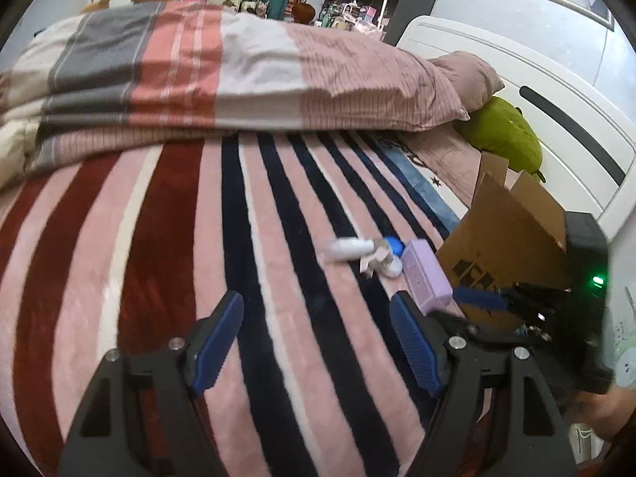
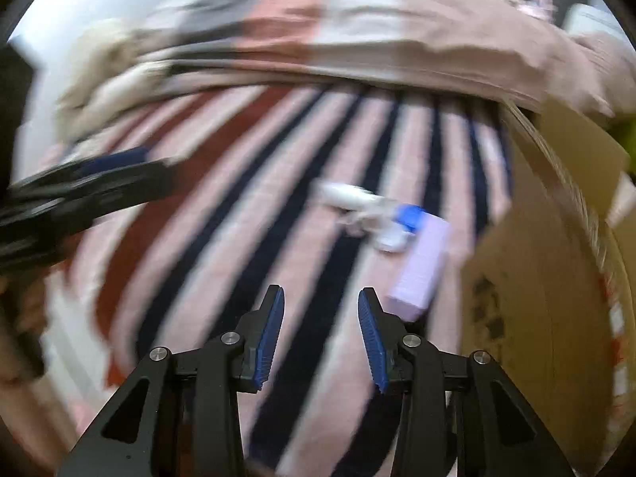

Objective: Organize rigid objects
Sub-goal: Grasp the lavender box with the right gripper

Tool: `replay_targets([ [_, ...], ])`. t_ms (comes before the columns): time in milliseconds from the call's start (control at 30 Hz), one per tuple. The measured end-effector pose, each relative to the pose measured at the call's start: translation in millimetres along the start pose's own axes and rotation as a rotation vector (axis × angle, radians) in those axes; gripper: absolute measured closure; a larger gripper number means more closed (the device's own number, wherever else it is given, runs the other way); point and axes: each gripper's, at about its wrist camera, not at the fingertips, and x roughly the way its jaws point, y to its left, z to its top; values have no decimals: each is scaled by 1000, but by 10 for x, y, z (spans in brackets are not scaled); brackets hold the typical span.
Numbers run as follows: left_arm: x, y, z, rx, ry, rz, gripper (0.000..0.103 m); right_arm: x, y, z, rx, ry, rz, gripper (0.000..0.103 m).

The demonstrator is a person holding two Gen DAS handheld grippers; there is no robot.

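My left gripper (image 1: 316,314) and right gripper (image 2: 321,310) hang open and empty over the bed (image 1: 167,238) (lilac box (image 1: 427,278) beside cardboard box (image 1: 505,246)).

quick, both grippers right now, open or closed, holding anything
Left gripper: open, holding nothing.
Right gripper: open, holding nothing.

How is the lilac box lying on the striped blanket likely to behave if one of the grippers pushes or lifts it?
The lilac box looks stiff, with flat faces and sharp edges, so it would probably slide rather than roll. The plush striped blanket may drag on it, so a push could tip or twist it. It lies beside the cardboard box, and small items crowd its far end, so a push could jostle them.
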Motion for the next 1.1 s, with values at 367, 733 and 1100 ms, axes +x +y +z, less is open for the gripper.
replay_targets([
  [367, -60, 130, -93, -26, -4, 15, 29, 415, -166, 78, 65, -69, -259, 54],
  [733, -73, 170, -78, -28, -5, 17, 29, 348, -226, -159, 159, -114, -227, 54],
  [1100, -104, 130, -51, -24, -6, -15, 29, 171, -50, -147, 62, -179, -155, 82],
])
